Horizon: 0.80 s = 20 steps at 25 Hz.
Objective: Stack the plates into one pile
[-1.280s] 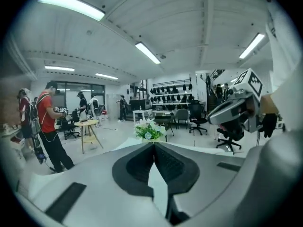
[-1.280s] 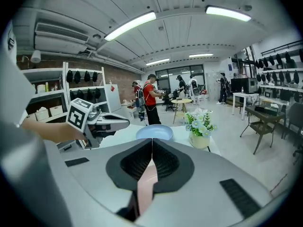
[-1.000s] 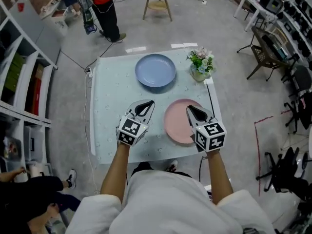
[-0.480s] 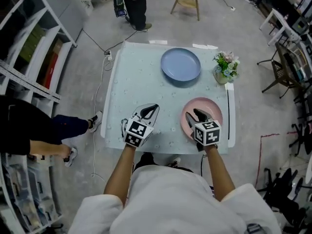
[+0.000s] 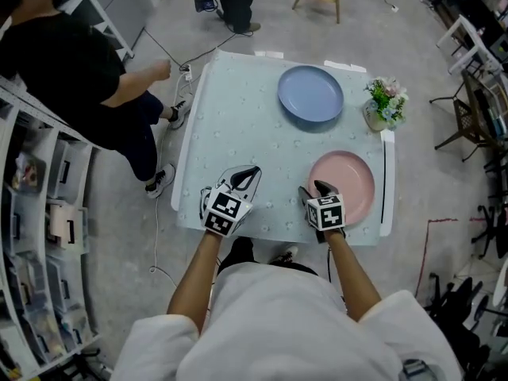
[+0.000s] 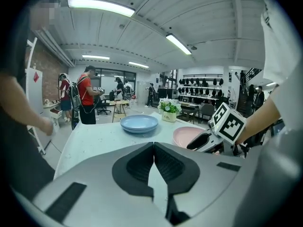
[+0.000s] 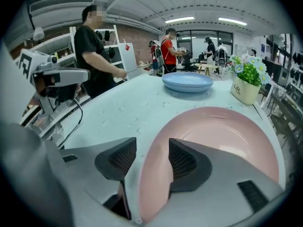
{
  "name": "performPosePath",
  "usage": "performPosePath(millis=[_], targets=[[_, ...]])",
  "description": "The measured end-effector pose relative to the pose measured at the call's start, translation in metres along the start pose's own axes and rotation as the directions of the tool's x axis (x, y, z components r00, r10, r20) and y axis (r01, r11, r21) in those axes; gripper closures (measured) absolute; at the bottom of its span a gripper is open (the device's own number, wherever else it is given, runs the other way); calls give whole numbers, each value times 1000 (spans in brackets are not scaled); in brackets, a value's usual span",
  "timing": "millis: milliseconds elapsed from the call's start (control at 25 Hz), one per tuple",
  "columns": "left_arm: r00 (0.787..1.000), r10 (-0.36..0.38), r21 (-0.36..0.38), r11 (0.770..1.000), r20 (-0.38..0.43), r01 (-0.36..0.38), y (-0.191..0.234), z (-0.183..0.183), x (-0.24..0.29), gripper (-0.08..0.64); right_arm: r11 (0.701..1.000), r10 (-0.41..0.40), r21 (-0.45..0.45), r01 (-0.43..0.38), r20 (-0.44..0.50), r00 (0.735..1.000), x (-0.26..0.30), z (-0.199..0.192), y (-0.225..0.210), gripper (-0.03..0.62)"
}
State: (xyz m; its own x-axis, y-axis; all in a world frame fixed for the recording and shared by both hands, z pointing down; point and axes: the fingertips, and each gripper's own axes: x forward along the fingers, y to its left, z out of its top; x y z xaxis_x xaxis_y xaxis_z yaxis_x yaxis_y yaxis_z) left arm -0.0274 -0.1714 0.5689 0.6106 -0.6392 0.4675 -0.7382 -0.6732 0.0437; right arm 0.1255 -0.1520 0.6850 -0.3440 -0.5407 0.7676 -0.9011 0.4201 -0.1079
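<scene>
A pink plate (image 5: 343, 185) (image 7: 227, 136) lies at the near right of the pale table (image 5: 238, 125). Farther back lies a blue plate (image 5: 310, 94) (image 7: 187, 82) (image 6: 139, 123). My right gripper (image 5: 314, 189) (image 7: 152, 143) is open; its jaws have just been opening. They straddle the pink plate's near-left rim, one over the table and one over the plate, with neither pad pressing on it. My left gripper (image 5: 248, 173) (image 6: 154, 145) is shut and empty above the near middle of the table, left of the pink plate (image 6: 184, 135).
A pot of flowers (image 5: 385, 105) (image 7: 247, 82) stands at the right edge beside the blue plate. A person in black (image 5: 71, 70) stands close to the table's left side. Shelves (image 5: 40, 213) line the left, and a cable (image 5: 384, 173) runs along the right edge.
My right gripper has sunk to the pink plate's near rim and its jaws have opened. The left gripper has shifted a little. A person in black has come up at the table's left.
</scene>
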Motion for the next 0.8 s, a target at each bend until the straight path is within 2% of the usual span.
performPosePath(millis=[160, 240, 360, 440, 640, 800], targets=[[1000, -13, 3, 1000, -14, 13, -1, -8, -2, 540, 994, -53, -98, 49, -35, 998, 13, -15, 1, 379], [1000, -8, -1, 1000, -14, 8, 2, -8, -5, 540, 991, -75, -115, 71, -32, 997, 12, -16, -1, 428], [1000, -5, -13, 1000, -18, 5, 7, -9, -7, 540, 990, -68, -123, 62, -48, 997, 10, -16, -1, 436], [1000, -10, -15, 1000, -17, 10, 7, -9, -7, 540, 985, -73, -160, 63, -57, 996, 5, -15, -2, 452], [1000, -19, -9, 1000, -3, 19, 10, -2, -3, 540, 963, -81, -261, 72, -21, 997, -21, 5, -3, 524], [999, -40, -9, 999, 17, 40, 9, 9, 1, 540, 924, -128, -362, 126, 16, 992, -46, 32, -7, 549]])
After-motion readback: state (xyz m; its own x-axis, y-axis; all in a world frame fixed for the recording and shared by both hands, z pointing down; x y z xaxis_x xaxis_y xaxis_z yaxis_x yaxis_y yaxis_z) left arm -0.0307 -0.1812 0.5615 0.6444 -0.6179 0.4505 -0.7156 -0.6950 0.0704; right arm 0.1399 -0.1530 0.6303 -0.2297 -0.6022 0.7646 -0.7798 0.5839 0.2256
